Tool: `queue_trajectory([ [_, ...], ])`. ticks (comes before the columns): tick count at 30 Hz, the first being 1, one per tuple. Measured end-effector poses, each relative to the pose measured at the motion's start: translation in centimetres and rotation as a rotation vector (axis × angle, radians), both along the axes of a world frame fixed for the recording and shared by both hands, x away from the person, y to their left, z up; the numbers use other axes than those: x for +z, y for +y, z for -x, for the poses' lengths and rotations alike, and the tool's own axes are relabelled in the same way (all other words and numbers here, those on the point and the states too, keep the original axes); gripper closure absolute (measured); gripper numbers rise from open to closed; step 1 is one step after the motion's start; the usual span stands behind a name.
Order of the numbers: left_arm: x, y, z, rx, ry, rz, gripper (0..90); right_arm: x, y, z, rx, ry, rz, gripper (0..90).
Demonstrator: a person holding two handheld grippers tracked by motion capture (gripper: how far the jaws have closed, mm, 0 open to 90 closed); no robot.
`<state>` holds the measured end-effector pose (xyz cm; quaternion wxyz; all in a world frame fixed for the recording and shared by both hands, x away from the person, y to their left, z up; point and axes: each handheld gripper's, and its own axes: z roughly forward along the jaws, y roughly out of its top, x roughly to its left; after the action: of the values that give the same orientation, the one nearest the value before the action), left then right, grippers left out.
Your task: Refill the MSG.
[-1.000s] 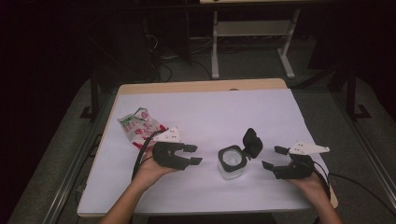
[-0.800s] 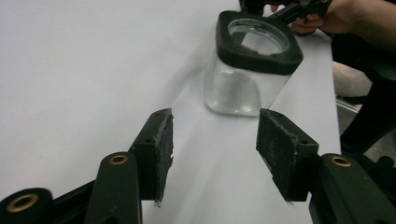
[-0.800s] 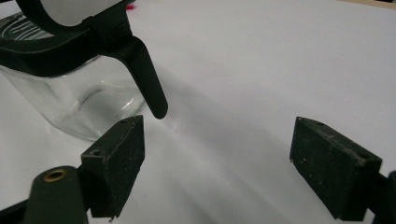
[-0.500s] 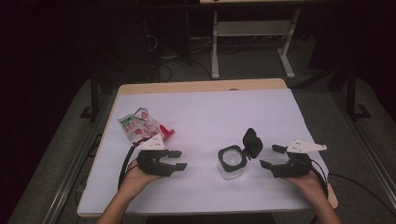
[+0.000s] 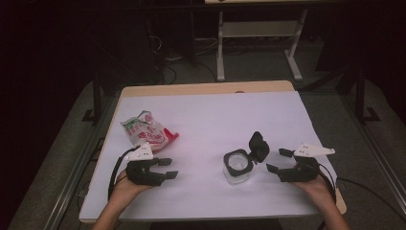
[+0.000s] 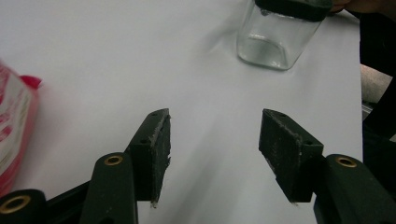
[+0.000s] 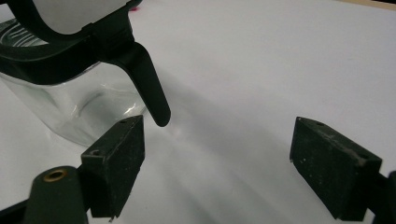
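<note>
On a white-covered table [image 5: 210, 120], both jaw pairs are seen spread and empty; the left gripper's [image 5: 165, 168] have just been opening. One open-lidded glass jar [image 5: 237, 167] stands just beside the right gripper [image 5: 276, 160]; one snack packet [image 5: 146, 132] lies near the left.

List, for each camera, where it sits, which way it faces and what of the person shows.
High view: above the person's side, facing forward and down on the table; forearms, left tongs, right tongs.
Left gripper view: rides the left tongs, looks along open jaws across the sheet to the jar and snack bag.
Right gripper view: rides the right tongs, open jaws beside the jar.
Shared: the jar, lid open.
</note>
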<state>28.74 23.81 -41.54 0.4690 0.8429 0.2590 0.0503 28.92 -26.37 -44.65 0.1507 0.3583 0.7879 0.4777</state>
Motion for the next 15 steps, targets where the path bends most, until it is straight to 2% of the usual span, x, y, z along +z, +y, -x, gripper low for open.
queue_trajectory([
  [10,-0.1,3.3,0.9,0.081,-0.002,0.020,43.1,0.0,0.0,0.0,-0.001,0.002,0.003,17.6],
  [15,0.1,5.1,1.1,0.119,-0.009,0.009,43.3,0.0,0.0,0.0,0.000,0.003,0.003,17.7],
])
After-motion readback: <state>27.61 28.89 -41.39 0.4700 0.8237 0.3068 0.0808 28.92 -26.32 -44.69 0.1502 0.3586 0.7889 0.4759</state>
